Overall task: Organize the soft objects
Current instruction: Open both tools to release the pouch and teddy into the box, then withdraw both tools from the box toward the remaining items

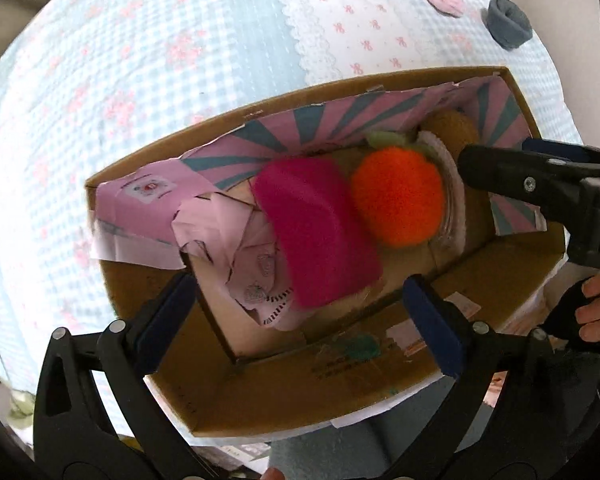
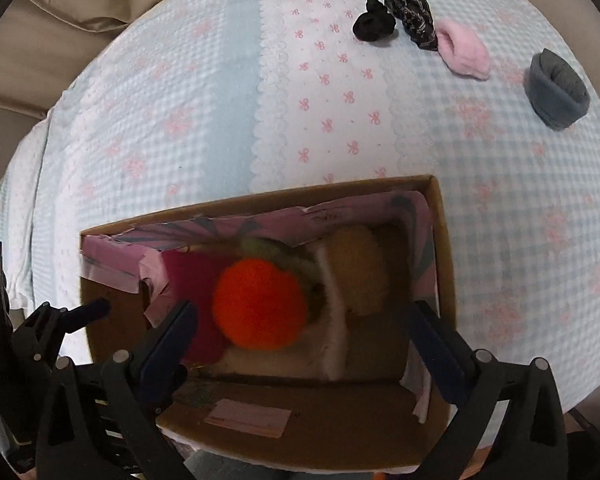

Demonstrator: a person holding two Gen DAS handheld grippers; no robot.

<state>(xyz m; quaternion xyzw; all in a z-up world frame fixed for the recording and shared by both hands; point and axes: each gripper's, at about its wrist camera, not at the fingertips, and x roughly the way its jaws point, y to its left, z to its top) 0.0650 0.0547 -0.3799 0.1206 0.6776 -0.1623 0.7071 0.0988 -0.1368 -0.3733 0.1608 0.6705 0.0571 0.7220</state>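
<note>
A fuzzy orange ball (image 2: 260,304), a folded magenta cloth (image 1: 316,232) and a tan plush piece (image 2: 356,272) are seen lying inside the brown cardboard box (image 2: 440,248), which is set on the blue-and-white checked bedspread (image 2: 180,112). The left gripper (image 1: 304,320) and the right gripper (image 2: 300,344) are held above the box with jaws released and nothing grasped. A grey rolled sock (image 2: 558,88), a pink fluffy sock (image 2: 464,54) and black socks (image 2: 396,16) are left well apart from the box on the bed.

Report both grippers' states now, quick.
Left gripper: open, empty, over the brown cardboard box.
Right gripper: open, empty, above the fuzzy orange ball.
</note>
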